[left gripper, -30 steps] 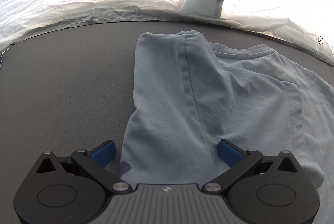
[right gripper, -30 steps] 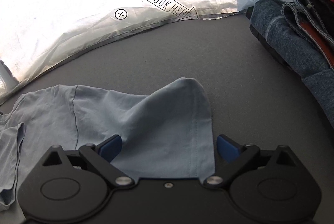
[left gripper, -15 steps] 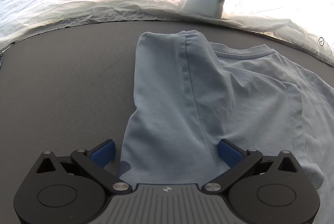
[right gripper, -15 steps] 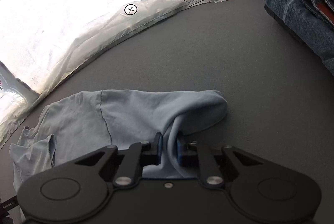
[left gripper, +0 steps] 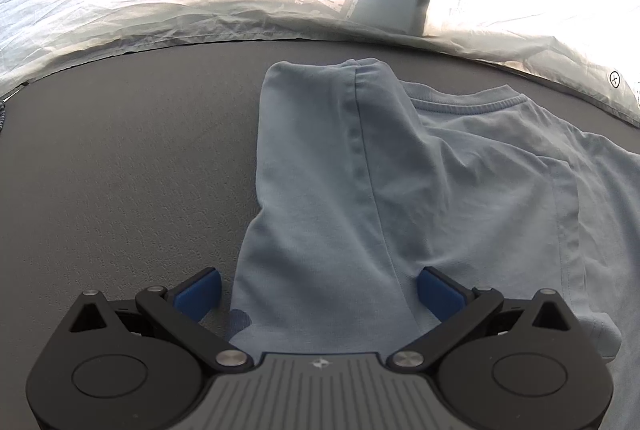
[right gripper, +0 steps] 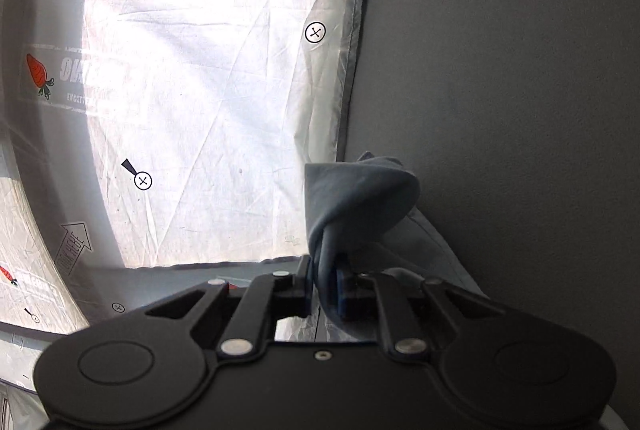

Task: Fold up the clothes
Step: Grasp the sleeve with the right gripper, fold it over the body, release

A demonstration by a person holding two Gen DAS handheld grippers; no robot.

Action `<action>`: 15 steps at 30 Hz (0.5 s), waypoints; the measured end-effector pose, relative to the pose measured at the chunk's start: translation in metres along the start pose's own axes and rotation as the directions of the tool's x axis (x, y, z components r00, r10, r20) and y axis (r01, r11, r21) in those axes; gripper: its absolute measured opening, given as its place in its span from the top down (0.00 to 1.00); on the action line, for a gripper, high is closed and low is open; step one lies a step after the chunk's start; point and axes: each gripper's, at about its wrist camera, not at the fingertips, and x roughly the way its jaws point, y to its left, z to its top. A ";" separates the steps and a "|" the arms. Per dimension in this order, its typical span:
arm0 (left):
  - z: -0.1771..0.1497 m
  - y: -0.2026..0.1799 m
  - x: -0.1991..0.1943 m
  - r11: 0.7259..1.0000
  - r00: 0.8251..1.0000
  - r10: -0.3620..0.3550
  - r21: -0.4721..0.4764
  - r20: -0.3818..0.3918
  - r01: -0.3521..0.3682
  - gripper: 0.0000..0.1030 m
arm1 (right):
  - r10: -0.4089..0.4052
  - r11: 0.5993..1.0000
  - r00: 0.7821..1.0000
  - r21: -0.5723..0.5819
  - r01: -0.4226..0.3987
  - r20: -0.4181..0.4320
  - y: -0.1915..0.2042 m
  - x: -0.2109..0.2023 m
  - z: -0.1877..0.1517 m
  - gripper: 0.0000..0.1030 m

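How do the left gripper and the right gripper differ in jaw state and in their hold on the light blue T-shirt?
The left gripper is open, its blue pads either side of the light blue T-shirt without pinching it; the right gripper is shut on a bunched fold. The left looks down on flat cloth; the right's view is tilted. Both have black jaws.

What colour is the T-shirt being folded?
Plain light blue T-shirt, no print; clearest in the left wrist view.
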 end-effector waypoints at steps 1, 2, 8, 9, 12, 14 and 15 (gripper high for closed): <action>0.000 0.000 0.000 1.000 1.000 0.000 0.000 -0.002 0.000 0.00 | 0.003 1.000 0.999 -0.004 -0.003 -0.033 0.003 0.010 -0.010 0.89; 0.000 0.000 0.000 1.000 1.000 0.000 0.001 -0.002 0.000 0.00 | 0.005 1.000 0.998 0.000 -0.005 -0.064 0.004 0.020 -0.018 0.89; 0.001 0.000 -0.001 1.000 1.000 -0.001 0.002 0.001 0.001 0.00 | -0.076 0.997 0.976 -0.003 0.077 -0.206 0.004 0.079 -0.069 0.84; 0.002 0.000 -0.001 1.000 1.000 -0.001 0.002 0.001 0.001 0.00 | -0.102 0.995 0.968 -0.011 0.102 -0.228 0.005 0.089 -0.076 0.82; 0.003 0.000 -0.001 1.000 1.000 -0.001 0.003 0.002 0.001 0.00 | -0.144 0.990 0.948 -0.041 0.138 -0.282 0.010 0.117 -0.090 0.64; 0.004 0.000 -0.002 1.000 1.000 0.001 0.002 0.005 -0.001 0.00 | -0.156 0.987 0.941 -0.075 0.140 -0.302 0.017 0.130 -0.097 0.56; 0.004 0.000 -0.002 1.000 1.000 0.001 0.002 0.006 -0.001 0.00 | -0.153 0.987 0.940 -0.087 0.132 -0.306 0.021 0.134 -0.098 0.55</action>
